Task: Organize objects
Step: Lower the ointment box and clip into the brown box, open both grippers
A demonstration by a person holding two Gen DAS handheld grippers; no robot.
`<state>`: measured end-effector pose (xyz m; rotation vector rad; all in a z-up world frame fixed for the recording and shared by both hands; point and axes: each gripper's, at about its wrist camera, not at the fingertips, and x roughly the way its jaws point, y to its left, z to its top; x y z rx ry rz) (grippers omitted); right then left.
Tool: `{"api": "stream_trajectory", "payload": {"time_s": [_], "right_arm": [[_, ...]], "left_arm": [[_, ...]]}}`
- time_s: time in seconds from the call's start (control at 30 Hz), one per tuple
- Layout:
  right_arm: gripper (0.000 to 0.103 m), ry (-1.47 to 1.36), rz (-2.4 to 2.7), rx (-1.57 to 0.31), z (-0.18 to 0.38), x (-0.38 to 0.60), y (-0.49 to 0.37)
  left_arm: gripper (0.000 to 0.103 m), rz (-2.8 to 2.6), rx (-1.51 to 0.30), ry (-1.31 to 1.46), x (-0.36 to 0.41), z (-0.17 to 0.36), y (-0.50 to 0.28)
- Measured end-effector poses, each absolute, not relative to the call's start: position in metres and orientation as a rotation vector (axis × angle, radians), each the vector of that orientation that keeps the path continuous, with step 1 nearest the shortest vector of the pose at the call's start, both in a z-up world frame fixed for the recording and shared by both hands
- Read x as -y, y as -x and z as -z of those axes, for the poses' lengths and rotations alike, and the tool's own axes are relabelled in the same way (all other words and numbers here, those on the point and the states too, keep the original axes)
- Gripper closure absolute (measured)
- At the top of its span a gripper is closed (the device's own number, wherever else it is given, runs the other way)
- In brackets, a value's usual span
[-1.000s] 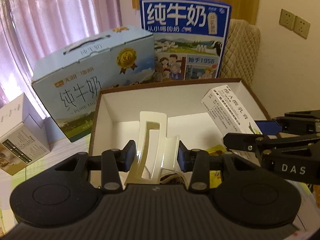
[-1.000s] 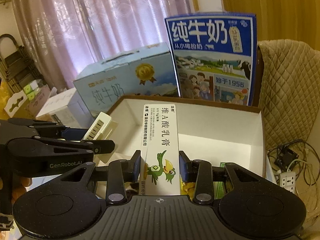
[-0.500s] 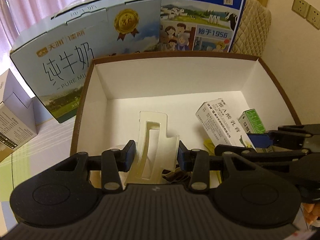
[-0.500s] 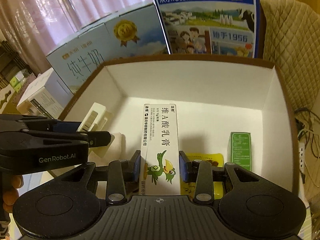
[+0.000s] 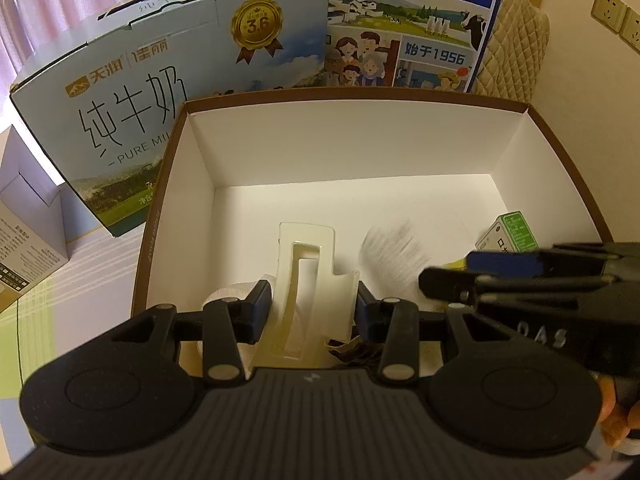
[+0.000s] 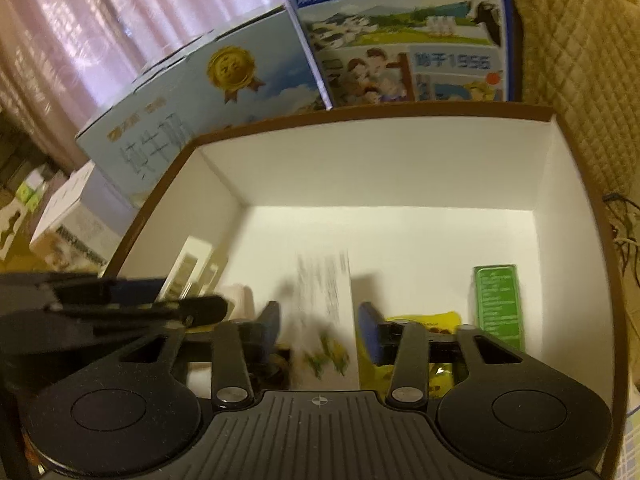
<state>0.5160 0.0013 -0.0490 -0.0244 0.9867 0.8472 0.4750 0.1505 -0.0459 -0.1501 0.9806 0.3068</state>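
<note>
Left wrist view shows the left tongs (image 5: 308, 304) pinching a cream plastic clip (image 5: 306, 276) at lower centre, over the white-lined cardboard box (image 5: 340, 160). Right wrist view shows the right tongs (image 6: 320, 330) spread, their pads apart from the blurred white ointment carton (image 6: 326, 312) between them. At lower right inside the box lie a green packet (image 6: 498, 304) and a yellow pouch (image 6: 420, 320).

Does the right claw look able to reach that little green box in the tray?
Probably yes: the right claw is open, the blurred white carton dropping free, and the green box lies uncovered just beside it.
</note>
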Motion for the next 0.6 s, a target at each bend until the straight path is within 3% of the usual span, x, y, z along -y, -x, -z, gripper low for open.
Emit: {"api": "stream_trajectory", "payload": {"time_s": [0.47, 0.6], "right_arm": [[0.055, 0.03, -0.836, -0.979, 0.045, 0.009, -0.519], [0.055, 0.041, -0.838, -0.967, 0.041, 0.013, -0.516]], "left_arm": [[0.066, -0.309, -0.96, 0.161, -0.151, 0.04, -0.477], [0.051, -0.32, -0.959, 0.175, -0.153, 0.038, -0.473]]}}
